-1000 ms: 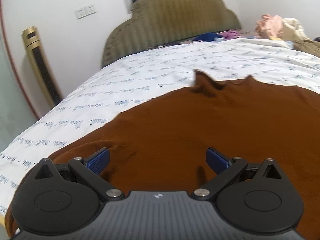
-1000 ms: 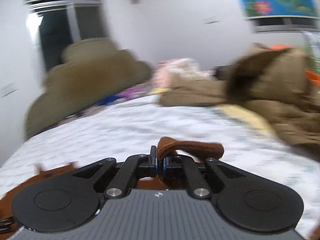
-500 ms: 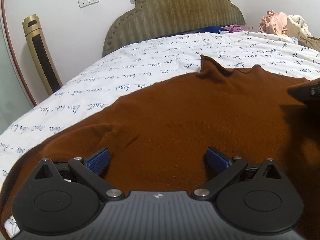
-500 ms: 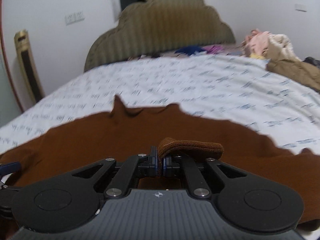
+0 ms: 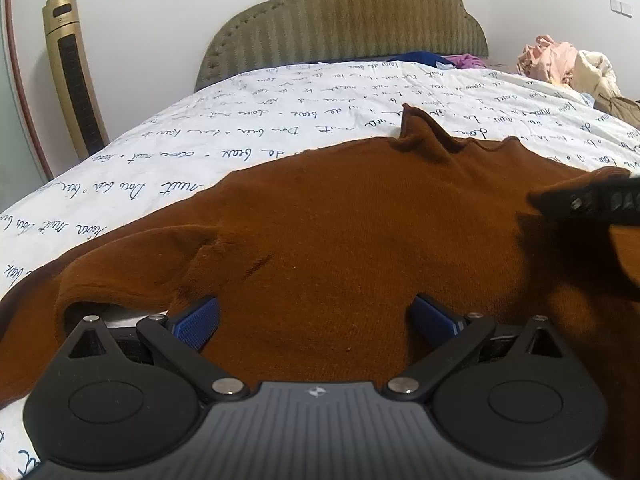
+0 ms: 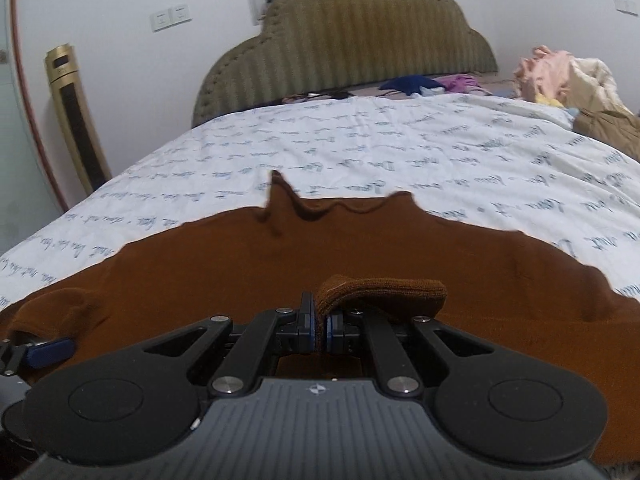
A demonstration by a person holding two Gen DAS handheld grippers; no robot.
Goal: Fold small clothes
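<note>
A rust-brown knitted sweater lies spread across the bed, its collar pointing toward the headboard. My left gripper stands open low over the near left part of the sweater, its blue pads wide apart on either side of the fabric. My right gripper is shut on a brown ribbed cuff of the sweater, held over the garment's body. Its black finger shows at the right edge of the left wrist view as the right gripper. A blue pad of the left gripper shows low left.
The bed carries a white sheet printed with blue script. An olive padded headboard stands behind it, and a gold tower unit stands by the left wall. A pile of pink, cream and tan clothes lies far right.
My right gripper swung left with the cuff, from facing the clothes pile to over the sweater. It entered the left wrist view at the right edge. My left gripper sank slightly.
</note>
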